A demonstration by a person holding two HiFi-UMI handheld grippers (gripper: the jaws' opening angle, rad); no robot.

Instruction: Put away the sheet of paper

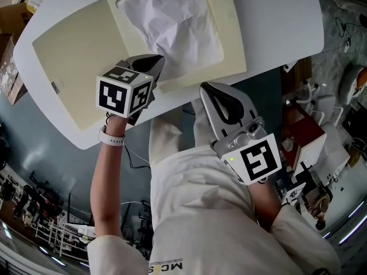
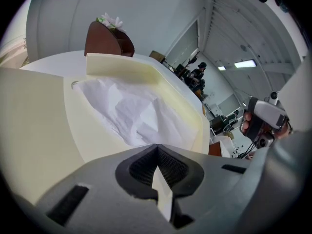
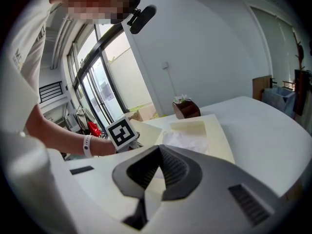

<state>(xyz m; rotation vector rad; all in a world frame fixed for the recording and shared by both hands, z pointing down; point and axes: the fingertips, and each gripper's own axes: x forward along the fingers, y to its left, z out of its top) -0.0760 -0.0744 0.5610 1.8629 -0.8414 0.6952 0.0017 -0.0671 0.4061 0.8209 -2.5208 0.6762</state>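
Where the box (image 1: 230, 36) opens, paper (image 1: 172, 27) lies inside.

— How many sheets?
— One sheet (image 1: 172, 27), just ahead of the left gripper (image 1: 152, 61).
— Folders?
— One folder (image 1: 69, 62), open in two leaves beneath that gripper's tip. One table (image 1: 281, 22) under it.
— Grippers?
— Two, counting the right gripper (image 1: 206, 89). Two cubes, a left cube (image 1: 123, 93) and a right cube (image 1: 256, 158).
— Anything else?
— One brown box (image 2: 108, 42) far ahead of the left gripper, and one wristband (image 1: 110, 137) behind it
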